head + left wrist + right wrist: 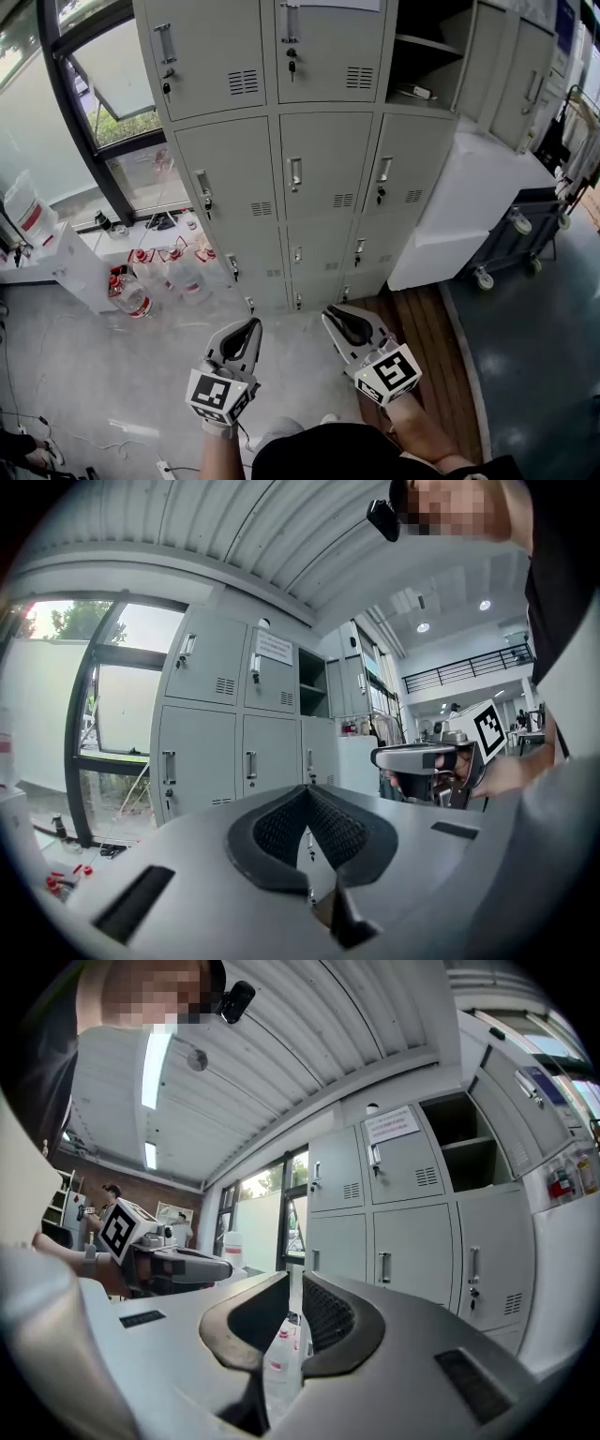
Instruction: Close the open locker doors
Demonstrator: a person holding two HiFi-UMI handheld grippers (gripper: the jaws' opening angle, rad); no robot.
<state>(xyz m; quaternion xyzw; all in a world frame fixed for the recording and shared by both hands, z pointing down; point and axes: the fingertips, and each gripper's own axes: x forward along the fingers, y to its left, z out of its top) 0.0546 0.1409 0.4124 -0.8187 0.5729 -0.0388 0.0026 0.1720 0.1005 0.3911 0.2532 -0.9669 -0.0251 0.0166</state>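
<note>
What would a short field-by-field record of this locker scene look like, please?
Lockers: grey locker bank, in front of the person
Open: top right compartment, shelf visible inside
Other doors: all visible ones shut
Left tongs: shut, empty, short of the lockers
Right tongs: shut, empty, short of the lockers
Floor, left: water bottles beside the lockers
Right side: white cabinet, wheeled cart
</note>
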